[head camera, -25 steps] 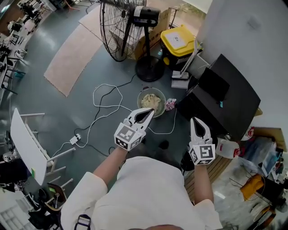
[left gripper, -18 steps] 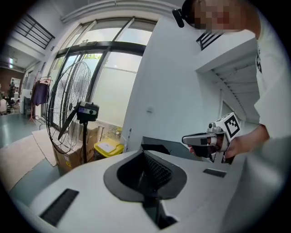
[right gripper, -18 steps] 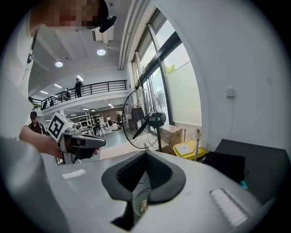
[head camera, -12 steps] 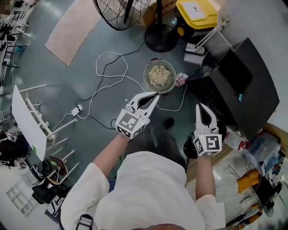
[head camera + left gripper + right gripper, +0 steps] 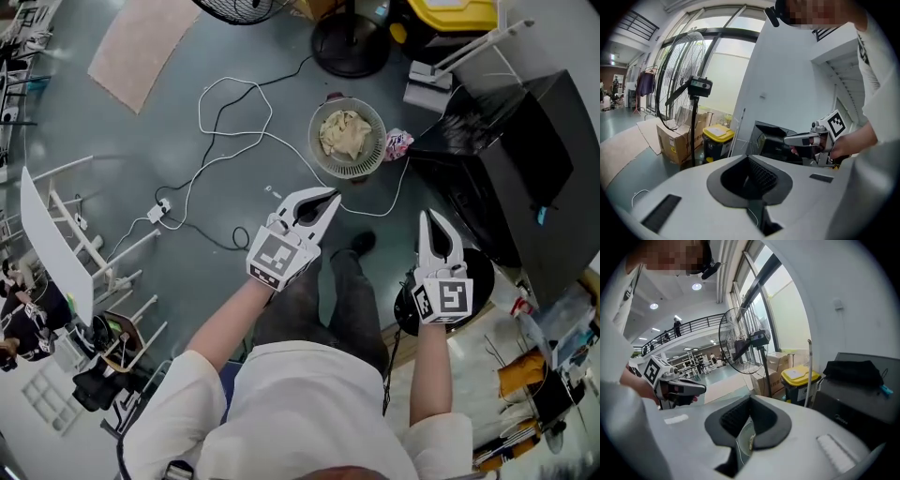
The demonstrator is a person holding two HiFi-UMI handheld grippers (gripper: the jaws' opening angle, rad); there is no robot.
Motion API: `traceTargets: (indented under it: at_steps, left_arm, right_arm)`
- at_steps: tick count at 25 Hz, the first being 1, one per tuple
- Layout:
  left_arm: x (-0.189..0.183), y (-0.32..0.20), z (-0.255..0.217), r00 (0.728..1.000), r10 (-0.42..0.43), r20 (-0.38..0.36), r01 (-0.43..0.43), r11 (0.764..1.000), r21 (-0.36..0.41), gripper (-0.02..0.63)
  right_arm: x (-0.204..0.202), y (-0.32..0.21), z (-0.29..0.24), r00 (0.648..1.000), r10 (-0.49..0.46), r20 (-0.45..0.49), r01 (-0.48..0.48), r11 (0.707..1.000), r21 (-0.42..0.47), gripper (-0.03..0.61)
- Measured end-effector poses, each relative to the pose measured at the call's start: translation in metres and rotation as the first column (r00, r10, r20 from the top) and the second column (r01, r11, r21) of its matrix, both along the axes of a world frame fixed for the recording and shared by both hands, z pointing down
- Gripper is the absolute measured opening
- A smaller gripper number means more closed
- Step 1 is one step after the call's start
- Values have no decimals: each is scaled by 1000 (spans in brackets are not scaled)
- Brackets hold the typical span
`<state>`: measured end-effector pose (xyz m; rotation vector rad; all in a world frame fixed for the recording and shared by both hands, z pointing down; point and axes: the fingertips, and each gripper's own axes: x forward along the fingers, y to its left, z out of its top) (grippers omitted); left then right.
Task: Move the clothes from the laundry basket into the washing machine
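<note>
Reaching for the clothes [image 5: 344,134] in the basket [image 5: 349,175] at twelve o'clock, I should open up first, I think. My left gripper [image 5: 325,198] and right gripper [image 5: 433,221] are both pressed together, holding nothing. The washing machine [image 5: 511,178] is at two o'clock.

Near the one basket [image 5: 317,156] there are one washing machine [image 5: 525,159], one fan [image 5: 349,45], one yellow bin [image 5: 450,11], one white cord [image 5: 234,122] and two grippers, the left gripper [image 5: 328,199] and the right gripper [image 5: 433,217].
</note>
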<state>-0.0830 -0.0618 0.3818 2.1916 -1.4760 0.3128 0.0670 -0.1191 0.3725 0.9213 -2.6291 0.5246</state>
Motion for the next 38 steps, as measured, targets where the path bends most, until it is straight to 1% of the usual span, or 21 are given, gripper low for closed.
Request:
traceTargets:
  at_steps: [6,13,20,24,27,30,32,35,38]
  left_arm:
    - [-13,2,84,1000,-16,-3,16,999,-28,6]
    - [-37,2,165,998,-60,11,60,998,-28,6]
    - [-62,-6,236,992,-121,37,122,992,-18,6]
    - [-70,-16,269,987,-153,46,154,988,-1,6]
    - [-74,-25,289,986,-166,34,166,986,-2,6]
    - [-78,-32,311,987,-157,21,157,988,-4,6]
    - [-84,-38,325,989,-143,35,142,990,10,6]
    - [-94,-52,345,990,-111,91,107,993,52,6]
    - [-101,-62,368,989,-57,135,49,997,66,6]
  right_arm:
    - [-30,-5,71,998,-55,-25,55,998,27,11]
    - [-54,-11,152,994,-91,-66,95,994,53,11]
    - [-69,-21,225,989,-127,-81,131,990,57,11]
    - [-77,-32,259,977,-183,-108,192,978,77,11]
    - [-86,-45,284,966,-221,-133,234,968,89,11]
    - [-98,-57,313,955,-257,-151,273,957,100,11]
    - [-108,-66,334,944,-289,-161,309,945,112,11]
    - [-124,-79,364,913,-356,-199,387,910,151,11]
    - [-142,-84,389,880,-421,-221,461,869,179,11]
